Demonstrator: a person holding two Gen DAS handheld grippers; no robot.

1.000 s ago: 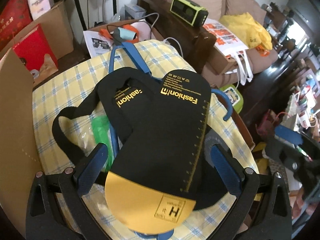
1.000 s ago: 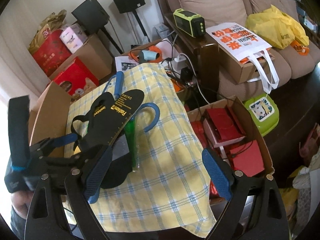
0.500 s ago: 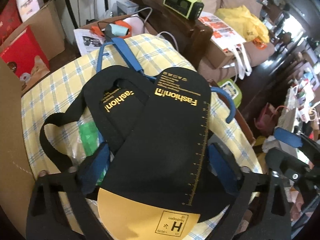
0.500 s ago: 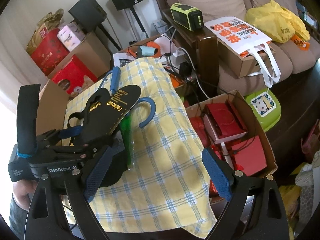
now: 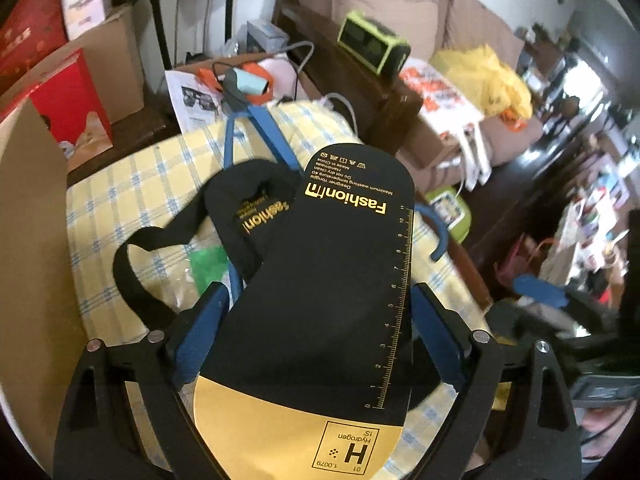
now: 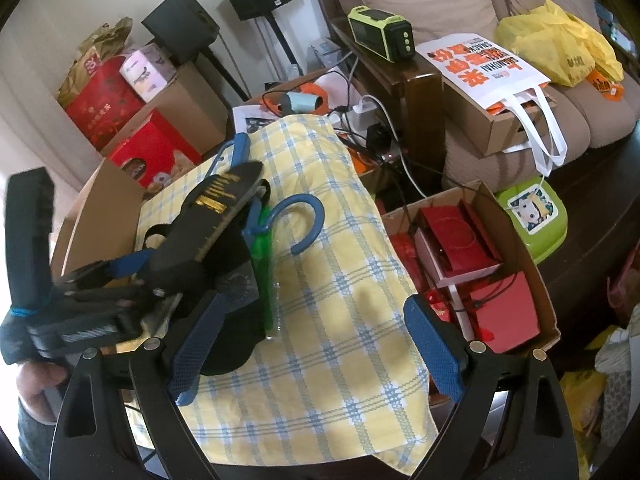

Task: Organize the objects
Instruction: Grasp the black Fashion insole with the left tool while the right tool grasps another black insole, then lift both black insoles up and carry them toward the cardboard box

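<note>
My left gripper [image 5: 320,344] is shut on a black and yellow insole [image 5: 340,280] marked "Fashion", holding it tilted above the table. In the right wrist view the left gripper [image 6: 132,268] holds the insole [image 6: 216,208] at the left. A second black insole [image 5: 252,216] with a black strap [image 5: 132,276], a blue hanger [image 6: 304,220] and a green item in clear wrap [image 6: 264,264] lie on the yellow checked cloth [image 6: 332,320]. My right gripper [image 6: 312,340] is open and empty over the cloth's near part.
A cardboard box flap [image 5: 28,248] stands at the left. An open box of red packets [image 6: 472,264] sits right of the table. A dark wooden stand [image 6: 416,92] with a green radio [image 6: 380,36], cables and a sofa are behind.
My left gripper closed on the black and yellow insole and lifted its front end off the pile. My right gripper stayed open and barely moved.
</note>
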